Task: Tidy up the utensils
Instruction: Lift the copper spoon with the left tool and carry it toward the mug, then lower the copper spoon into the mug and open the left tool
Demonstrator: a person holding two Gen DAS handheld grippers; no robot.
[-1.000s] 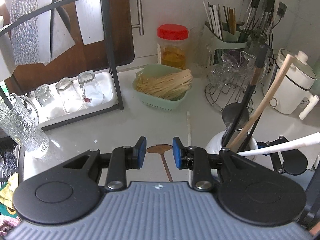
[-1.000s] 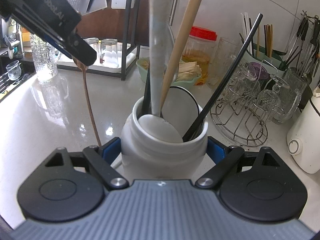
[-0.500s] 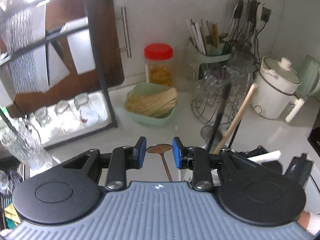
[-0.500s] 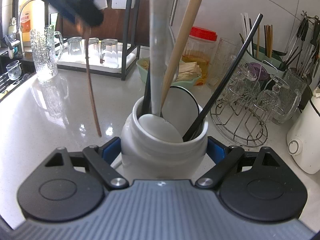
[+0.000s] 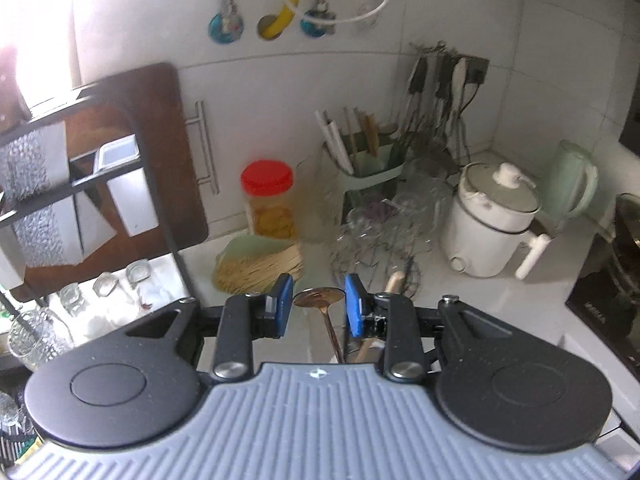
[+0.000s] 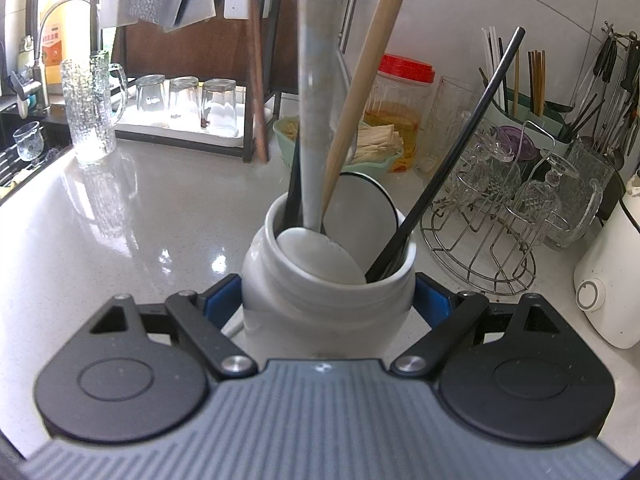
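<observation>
My left gripper (image 5: pixel 319 306) is shut on the bowl of a copper-coloured spoon (image 5: pixel 318 298), whose thin handle hangs down and back under the gripper. It is lifted high above the counter. In the right wrist view the spoon's brown handle (image 6: pixel 256 80) shows blurred, dangling above the counter to the left of the jar. My right gripper (image 6: pixel 328 304) is shut on a white ceramic jar (image 6: pixel 320 312) that stands on the counter. The jar holds a grey-white ladle (image 6: pixel 316 120), a wooden handle (image 6: pixel 360 92) and black handles (image 6: pixel 452 168). The left gripper's body hides most of the jar.
A green basket of sticks (image 5: pixel 256 264), a red-lidded jar (image 5: pixel 268 200), a wire rack of glasses (image 6: pixel 496 220) and a green cutlery holder (image 5: pixel 360 164) stand at the back. A black shelf with upturned glasses (image 6: pixel 184 104) is at the left, a white cooker (image 5: pixel 492 224) at the right.
My left gripper has risen well above the counter with the copper spoon, its handle tip leaving the countertop. The right gripper and the jar have stayed still.
</observation>
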